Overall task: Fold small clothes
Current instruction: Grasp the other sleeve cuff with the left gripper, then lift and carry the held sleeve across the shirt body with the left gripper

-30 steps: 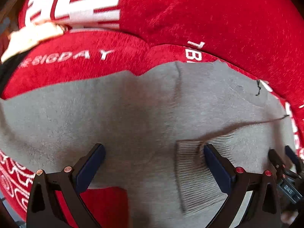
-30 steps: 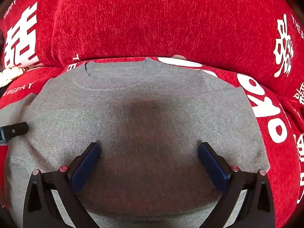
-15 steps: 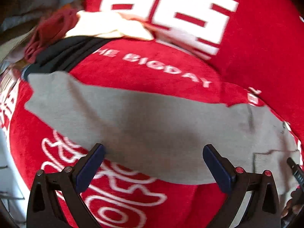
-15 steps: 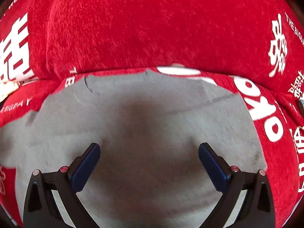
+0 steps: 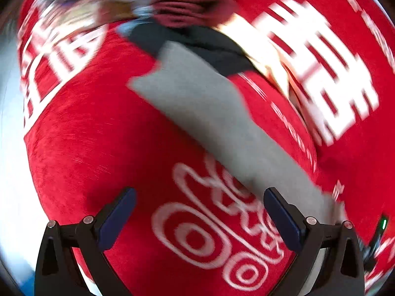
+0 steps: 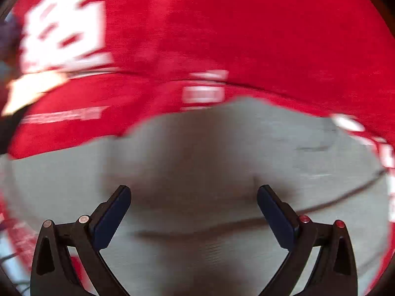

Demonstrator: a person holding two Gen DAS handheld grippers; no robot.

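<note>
— While both views are smeared with blur, where does the grey sweater (image 6: 222,172) lie?
— Spread flat on the red sofa cover (image 5: 98,135), reaching toward the seat's back edge; its long sleeve (image 5: 209,113) runs out toward the seat's far end, where its tip touches a dark garment (image 5: 197,42).
— And the left gripper (image 5: 200,219)?
— Fingers wide apart, gripping nothing, above white print on the cover, just beside the sleeve.
— The right gripper (image 6: 193,212)?
— Also spread wide and empty, over the sweater's body.
</note>
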